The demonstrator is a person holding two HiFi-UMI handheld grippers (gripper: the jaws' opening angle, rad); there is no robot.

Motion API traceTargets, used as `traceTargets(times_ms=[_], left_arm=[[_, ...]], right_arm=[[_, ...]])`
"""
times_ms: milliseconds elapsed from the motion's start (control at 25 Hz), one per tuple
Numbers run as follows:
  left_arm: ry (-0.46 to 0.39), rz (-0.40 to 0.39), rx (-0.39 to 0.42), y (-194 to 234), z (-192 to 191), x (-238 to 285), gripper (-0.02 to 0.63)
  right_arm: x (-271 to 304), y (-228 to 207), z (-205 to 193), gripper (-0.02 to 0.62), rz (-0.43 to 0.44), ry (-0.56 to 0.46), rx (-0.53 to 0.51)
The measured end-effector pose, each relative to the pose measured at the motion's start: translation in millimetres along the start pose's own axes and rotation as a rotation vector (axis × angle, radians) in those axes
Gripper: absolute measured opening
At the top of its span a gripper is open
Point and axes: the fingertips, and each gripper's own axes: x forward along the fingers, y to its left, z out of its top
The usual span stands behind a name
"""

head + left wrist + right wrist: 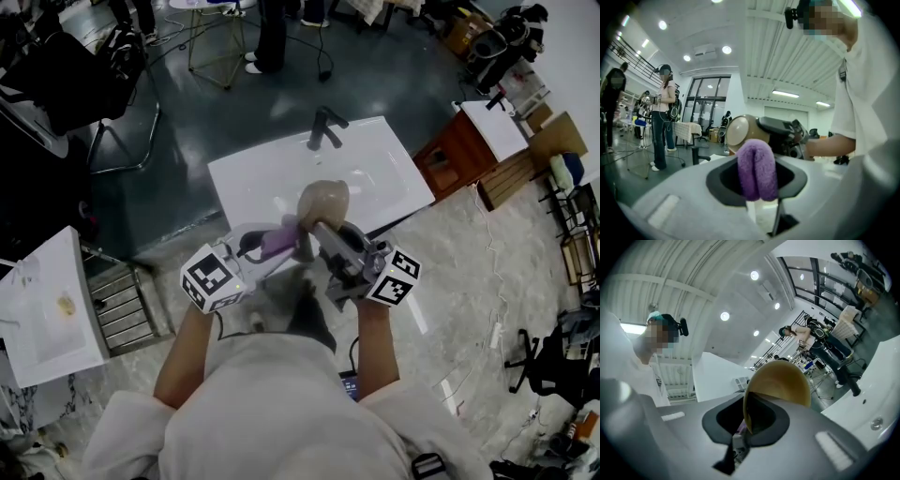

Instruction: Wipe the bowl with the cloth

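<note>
Clamps the tan bowl [780, 380] by its rim in the fingers of the right gripper [744, 430] and pinches the folded purple cloth [758, 168] in those of the left gripper [759, 194], just beside the bowl.

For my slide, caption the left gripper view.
Left tongs hold a purple cloth near the right tongs' tan bowl.

Open lab hall: freestanding white sink counter [375, 159] on dark floor [234, 112], metal-legged table [216, 47] beyond it, office chair [527, 361] to its right, another rig-wearing person [663, 117] standing around.
</note>
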Motion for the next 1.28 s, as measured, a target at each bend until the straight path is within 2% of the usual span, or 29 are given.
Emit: traceTargets(times_ms=[160, 280, 440, 720, 1000, 1280], left_arm=[[-0.036, -0.003, 0.009, -5, 12, -4, 0.115], [-0.078, 0.018, 0.017, -4, 27, -11, 0.115], [-0.117, 0.054, 0.047, 2, 45, -18, 0.115], [-0.162, 0.107, 0.084, 17, 65, -22, 0.115], [-0.115, 0.155, 0.118, 28, 59, -18, 0.115], [-0.066, 0.092, 0.11, 18, 43, -15, 0.114]], right_arm=[[-5, -21, -9, 0.012, -0.128, 0.049, -0.01], [-7, -22, -23, 0.012, -0.15, 0.135, -0.03], [-5, -8, -40, 0.012, -0.086, 0.242, -0.067], [-5, 21, -42, 0.014, 0.043, 0.28, -0.082], [-13, 42, -27, 0.014, 0.13, 0.207, -0.063], [-15, 35, -7, 0.014, 0.104, 0.114, 0.001]])
